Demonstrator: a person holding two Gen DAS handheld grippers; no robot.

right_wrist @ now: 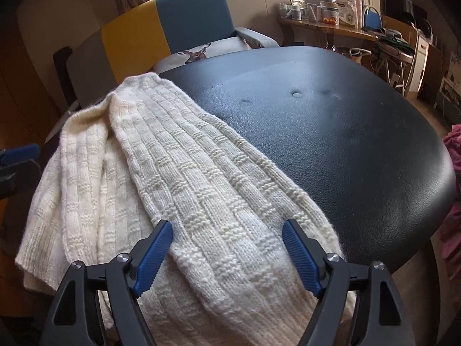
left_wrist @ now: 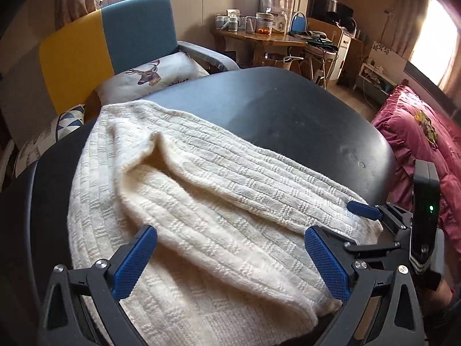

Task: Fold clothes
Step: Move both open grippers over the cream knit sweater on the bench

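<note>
A cream knitted sweater (left_wrist: pixel 184 201) lies on a black padded table (left_wrist: pixel 288 121), partly folded, with one sleeve laid diagonally across its body. My left gripper (left_wrist: pixel 230 256) is open just above the sweater's near part, its blue pads either side of the knit, holding nothing. My right gripper (right_wrist: pixel 227 253) is open over the sleeve's ribbed cuff end of the sweater (right_wrist: pixel 201 190) near the edge of the table (right_wrist: pixel 345 150). The right gripper also shows at the right edge of the left wrist view (left_wrist: pixel 366 212).
A yellow and blue armchair (left_wrist: pixel 115 46) with a deer cushion (left_wrist: pixel 152 75) stands behind the table. A wooden desk (left_wrist: pixel 259 40) with jars is at the back. A red bedspread (left_wrist: pixel 417 132) lies to the right.
</note>
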